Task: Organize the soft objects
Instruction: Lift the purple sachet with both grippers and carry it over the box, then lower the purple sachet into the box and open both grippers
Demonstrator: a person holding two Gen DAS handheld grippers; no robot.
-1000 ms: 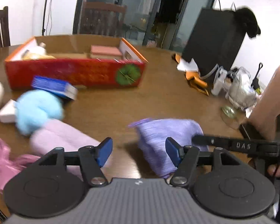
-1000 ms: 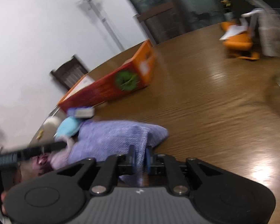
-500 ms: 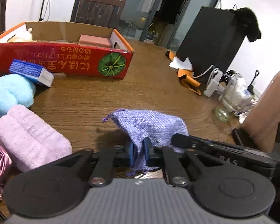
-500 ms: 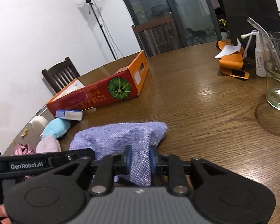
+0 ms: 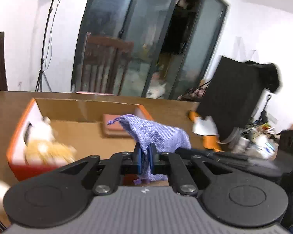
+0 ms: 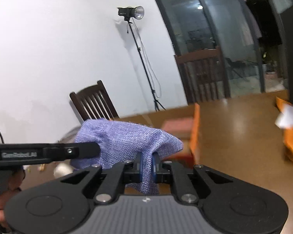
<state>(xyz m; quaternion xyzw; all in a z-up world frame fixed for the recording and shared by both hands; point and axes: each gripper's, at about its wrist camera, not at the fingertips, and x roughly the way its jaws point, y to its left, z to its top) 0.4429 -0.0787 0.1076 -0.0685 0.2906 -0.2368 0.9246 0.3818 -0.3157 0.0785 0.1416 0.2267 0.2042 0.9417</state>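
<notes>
While both grippers clamp the pouch (image 5: 158, 134), it hangs in the air just above and in front of the box (image 5: 84, 117). The left gripper (image 5: 144, 156) has its jaws shut on one fold; the right gripper (image 6: 147, 164) is shut on another fold of the same pouch.

Recommended procedure, as a judgement:
- Carry both hands together; keep fabric slack, no stretch btwn grips.
- Centre pouch over free box floor, right of the plush (image 5: 46, 146), near the pink block (image 5: 115, 124).
- Lower, then release both sides at approx. the same time.

Legible text: "GenRobot.AI" on the left gripper's arm in the right wrist view, blurred. Box print not readable.
</notes>
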